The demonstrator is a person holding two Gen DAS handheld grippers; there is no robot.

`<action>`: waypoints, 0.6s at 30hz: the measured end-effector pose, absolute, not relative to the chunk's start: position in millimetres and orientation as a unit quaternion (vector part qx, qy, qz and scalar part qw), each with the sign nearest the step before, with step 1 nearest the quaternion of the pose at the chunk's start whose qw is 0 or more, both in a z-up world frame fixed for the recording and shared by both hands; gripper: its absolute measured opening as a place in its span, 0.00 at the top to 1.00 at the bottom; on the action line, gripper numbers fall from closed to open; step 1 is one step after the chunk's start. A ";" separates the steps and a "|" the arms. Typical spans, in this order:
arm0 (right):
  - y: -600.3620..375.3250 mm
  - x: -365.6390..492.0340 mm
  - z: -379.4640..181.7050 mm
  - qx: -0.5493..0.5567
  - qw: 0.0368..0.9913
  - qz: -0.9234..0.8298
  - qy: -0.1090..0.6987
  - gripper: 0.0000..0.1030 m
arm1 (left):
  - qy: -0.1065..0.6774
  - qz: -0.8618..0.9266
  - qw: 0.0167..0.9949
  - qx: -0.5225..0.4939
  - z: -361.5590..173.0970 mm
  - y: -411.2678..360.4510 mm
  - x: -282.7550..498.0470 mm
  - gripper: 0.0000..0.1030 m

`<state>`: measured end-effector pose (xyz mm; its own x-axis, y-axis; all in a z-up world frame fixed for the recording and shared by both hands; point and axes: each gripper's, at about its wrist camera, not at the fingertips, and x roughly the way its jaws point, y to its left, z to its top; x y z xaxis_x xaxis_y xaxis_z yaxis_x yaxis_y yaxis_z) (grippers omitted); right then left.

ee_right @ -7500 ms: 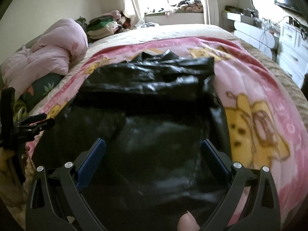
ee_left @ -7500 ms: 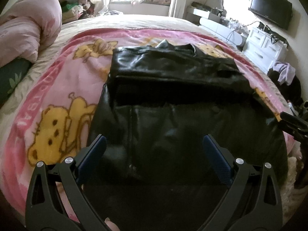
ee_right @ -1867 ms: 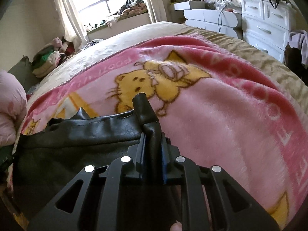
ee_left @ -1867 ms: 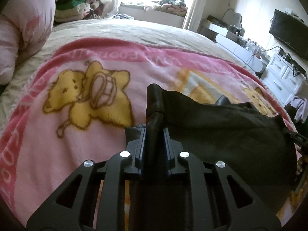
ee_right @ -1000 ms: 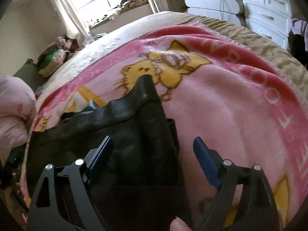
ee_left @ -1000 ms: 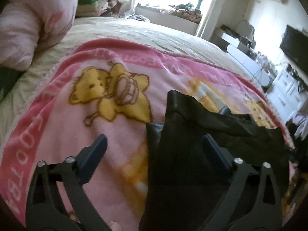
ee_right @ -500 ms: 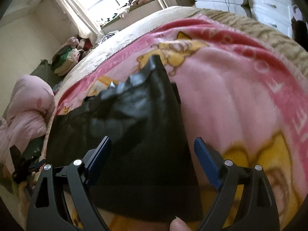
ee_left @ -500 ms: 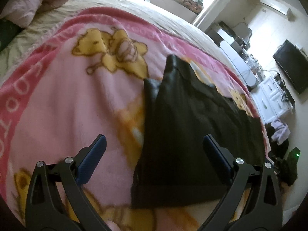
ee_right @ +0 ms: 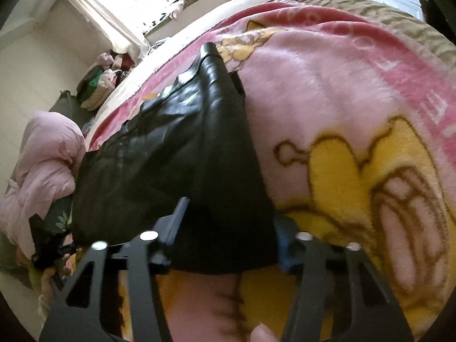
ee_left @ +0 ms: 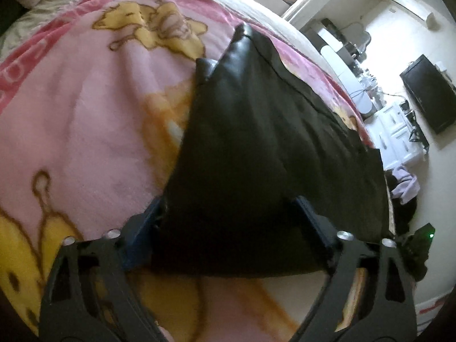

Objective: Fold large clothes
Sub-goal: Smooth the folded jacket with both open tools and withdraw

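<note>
The near edge of the black leather garment [ee_left: 270,154] is hiding my fingertips in both views, so I am not seeing whether the pads are pressing it. My left gripper [ee_left: 228,228] and right gripper [ee_right: 228,228] are both closing with that edge between the jaws. The garment is lying folded, glossy and creased, across each frame's centre on the pink cartoon blanket [ee_left: 85,119].
</note>
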<state>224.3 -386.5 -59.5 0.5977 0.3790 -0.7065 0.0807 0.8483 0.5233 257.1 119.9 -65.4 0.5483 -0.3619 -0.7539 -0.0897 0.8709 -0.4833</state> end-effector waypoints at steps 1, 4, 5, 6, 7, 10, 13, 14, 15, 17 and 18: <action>-389.0 224.1 -60.4 0.267 0.854 0.089 0.438 0.61 | 0.468 -0.077 0.850 -0.232 -63.7 117.5 256.9 0.26; -394.0 223.8 -61.9 0.274 0.852 0.089 0.438 0.61 | 0.464 -0.073 0.854 -0.226 -56.4 112.6 252.0 0.31; -395.1 224.2 -61.3 0.271 0.853 0.086 0.438 0.61 | 0.462 -0.072 0.855 -0.223 -53.9 110.3 248.7 0.32; -395.7 224.5 -60.1 0.267 0.854 0.081 0.439 0.61 | 0.460 -0.073 0.858 -0.216 -50.8 106.6 243.9 0.32; -396.2 224.3 -59.1 0.262 0.856 0.077 0.439 0.61 | 0.459 -0.073 0.860 -0.209 -49.2 103.6 240.6 0.32; -394.3 226.1 -60.0 0.256 0.856 0.070 0.444 0.58 | 0.459 -0.069 0.865 -0.192 -49.8 99.2 238.8 0.31; -391.0 227.1 -61.0 0.252 0.855 0.063 0.448 0.54 | 0.463 -0.068 0.861 -0.200 -54.5 103.7 243.2 0.29; -390.2 226.3 -59.3 0.249 0.857 0.061 0.447 0.53 | 0.462 -0.068 0.862 -0.198 -53.2 104.2 242.9 0.29; -389.4 224.8 -56.1 0.245 0.859 0.058 0.446 0.52 | 0.462 -0.067 0.863 -0.193 -51.2 103.8 242.9 0.29; -386.0 222.7 -49.0 0.231 0.866 0.057 0.439 0.52 | 0.463 -0.064 0.864 -0.187 -47.4 101.5 241.3 0.26; -383.0 220.7 -42.9 0.217 0.873 0.055 0.433 0.48 | 0.464 -0.063 0.865 -0.182 -45.5 101.9 239.0 0.26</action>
